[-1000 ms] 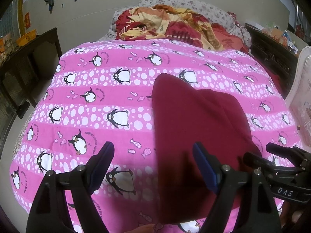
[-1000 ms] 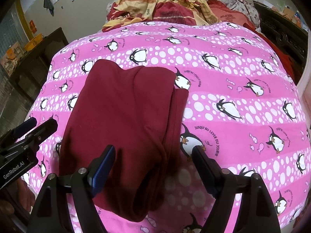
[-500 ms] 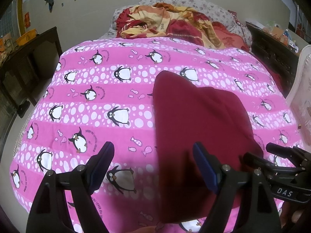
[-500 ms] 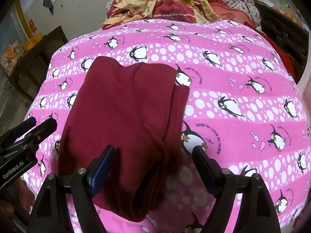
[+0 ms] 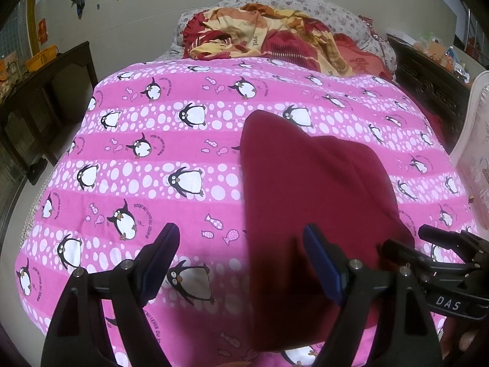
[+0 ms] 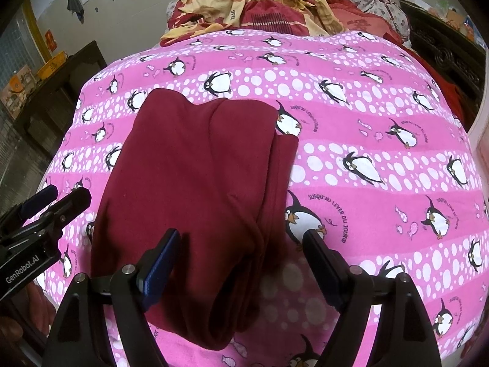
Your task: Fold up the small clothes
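Lying flat on the pink penguin-print quilt (image 6: 351,98), the folded maroon garment (image 6: 195,183) showed stacked layers along its right-hand edge in the right wrist view, with 1 lower layer poking out past the upper ones; its near end reached almost to the quilt's front edge. Above that end hovered the right gripper (image 6: 241,263), jaws spread wide and holding nothing; its left finger (image 6: 162,263) stood over the maroon cloth, its right finger over bare quilt beside a penguin (whether either tip touched the fabric could not be told). In the left wrist view the same garment (image 5: 311,189) sat to the right of centre; the left gripper (image 5: 241,263) was also wide open and empty, its left finger (image 5: 159,260) over quilt and its right finger over the garment's shadowed near portion. Each gripper appeared at the edge of the other's camera, just beside the garment on its outer flank. At the head of the bed lay a crumpled red-and-yellow blanket (image 5: 269,39) against floral pillows (image 5: 293,0); dark wooden furniture (image 5: 39,98) stood along the left wall.
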Demonstrator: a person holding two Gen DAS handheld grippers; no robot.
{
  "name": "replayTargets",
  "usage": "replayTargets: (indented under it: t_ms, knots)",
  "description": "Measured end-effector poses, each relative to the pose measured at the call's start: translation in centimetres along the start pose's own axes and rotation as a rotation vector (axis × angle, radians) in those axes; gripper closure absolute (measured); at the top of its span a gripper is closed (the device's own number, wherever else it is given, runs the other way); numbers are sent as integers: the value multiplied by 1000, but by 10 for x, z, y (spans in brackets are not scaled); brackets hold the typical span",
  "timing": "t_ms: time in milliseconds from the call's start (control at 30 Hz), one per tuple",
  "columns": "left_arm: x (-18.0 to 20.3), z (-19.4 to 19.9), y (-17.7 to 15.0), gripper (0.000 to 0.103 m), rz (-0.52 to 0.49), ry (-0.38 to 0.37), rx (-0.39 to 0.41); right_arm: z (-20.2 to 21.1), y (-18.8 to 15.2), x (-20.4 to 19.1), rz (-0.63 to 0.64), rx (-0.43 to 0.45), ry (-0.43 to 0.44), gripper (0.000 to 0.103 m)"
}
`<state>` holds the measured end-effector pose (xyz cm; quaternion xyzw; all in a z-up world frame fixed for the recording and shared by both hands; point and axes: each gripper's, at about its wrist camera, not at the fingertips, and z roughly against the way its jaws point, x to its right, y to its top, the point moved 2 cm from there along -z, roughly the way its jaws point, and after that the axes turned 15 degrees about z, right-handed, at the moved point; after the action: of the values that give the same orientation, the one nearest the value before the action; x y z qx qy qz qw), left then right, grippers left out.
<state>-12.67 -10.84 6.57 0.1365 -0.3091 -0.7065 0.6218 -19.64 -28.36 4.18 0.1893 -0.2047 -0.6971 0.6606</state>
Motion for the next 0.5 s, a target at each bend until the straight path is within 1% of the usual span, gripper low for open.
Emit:
replayTargets:
  t_ms: [500]
  knots:
    - [-1, -6, -3, 21, 3, 7, -18, -4, 0, 0, -4, -13, 4, 17]
